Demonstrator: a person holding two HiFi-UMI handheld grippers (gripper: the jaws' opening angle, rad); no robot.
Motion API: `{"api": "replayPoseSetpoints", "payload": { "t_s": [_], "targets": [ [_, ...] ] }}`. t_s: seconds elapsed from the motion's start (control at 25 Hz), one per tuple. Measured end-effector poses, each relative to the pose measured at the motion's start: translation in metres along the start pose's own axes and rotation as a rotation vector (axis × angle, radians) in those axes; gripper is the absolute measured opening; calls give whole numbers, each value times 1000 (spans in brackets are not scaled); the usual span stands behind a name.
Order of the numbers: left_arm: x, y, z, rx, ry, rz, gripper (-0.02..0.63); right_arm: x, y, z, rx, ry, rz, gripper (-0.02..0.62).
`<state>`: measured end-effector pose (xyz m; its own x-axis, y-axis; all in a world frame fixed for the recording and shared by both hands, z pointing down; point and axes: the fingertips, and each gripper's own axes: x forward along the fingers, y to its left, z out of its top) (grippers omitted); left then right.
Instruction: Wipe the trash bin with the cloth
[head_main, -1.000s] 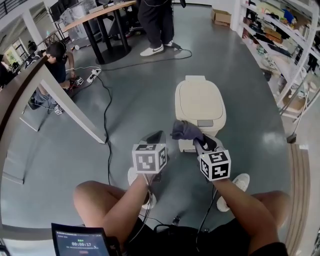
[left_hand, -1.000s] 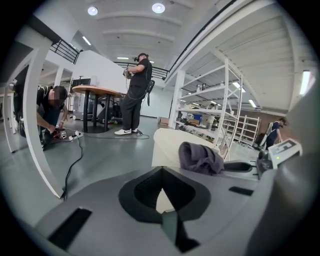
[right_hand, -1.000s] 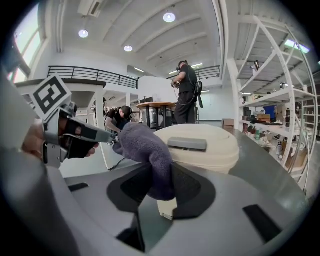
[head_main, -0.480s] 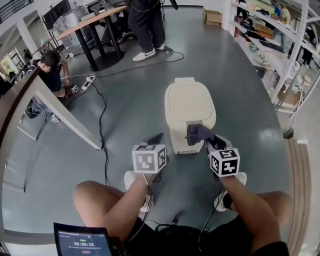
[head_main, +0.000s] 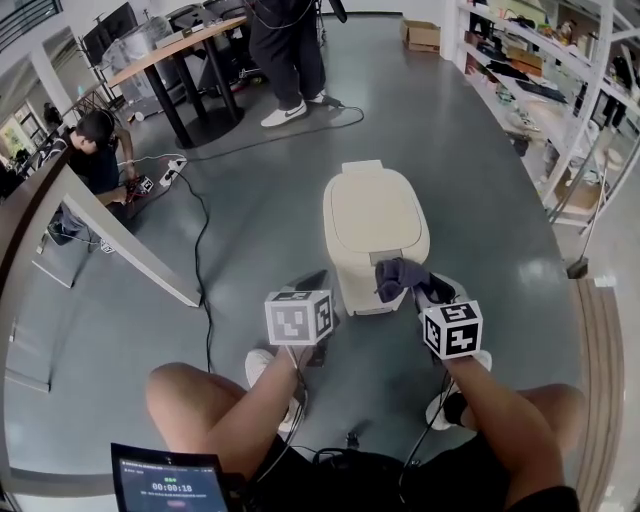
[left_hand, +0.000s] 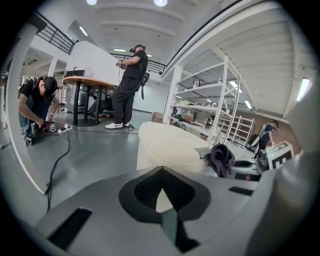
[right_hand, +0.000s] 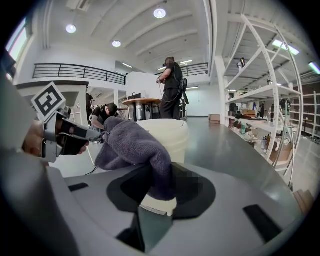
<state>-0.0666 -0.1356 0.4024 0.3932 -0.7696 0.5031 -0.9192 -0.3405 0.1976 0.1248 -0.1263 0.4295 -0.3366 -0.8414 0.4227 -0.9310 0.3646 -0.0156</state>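
One cream trash bin (head_main: 375, 215) stands on the grey floor (head_main: 250, 190) with its lid closed. Its long axis runs straight away from the person, hinge end far, push-panel end near. At the lid's near right corner sits the dark cloth (head_main: 398, 277), pinched fast in the right gripper (head_main: 424, 291). The left gripper (head_main: 312, 282), jaws together on nothing, hovers just beside the bin's near left corner.

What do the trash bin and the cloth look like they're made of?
The bin is probably moulded plastic: cream, smooth, with a dull sheen, and its lid is one rounded piece with soft reflections. The cloth is a soft fabric, perhaps microfibre or terry: grey-purple and matte, with a fuzzy nap, and it folds limply where the right tongs grip it.
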Motion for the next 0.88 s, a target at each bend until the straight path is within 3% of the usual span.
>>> {"api": "replayPoseSetpoints", "payload": {
  "t_s": [0.2,0.4,0.64,0.88],
  "targets": [
    [2,-8,-2,30,6,-10,-2,-10,-3,1,-14,-28,-19,115],
    [1,-7,-9,47,15,2,-1,-16,31,-3,-129,-66,58,115],
    [-6,3,-20,51,33,28,-2,0,73,-26,-175,8,148,115],
    [-10,22,-30,35,39,51,-2,30,98,-41,-174,80,172,115]
  ]
}}
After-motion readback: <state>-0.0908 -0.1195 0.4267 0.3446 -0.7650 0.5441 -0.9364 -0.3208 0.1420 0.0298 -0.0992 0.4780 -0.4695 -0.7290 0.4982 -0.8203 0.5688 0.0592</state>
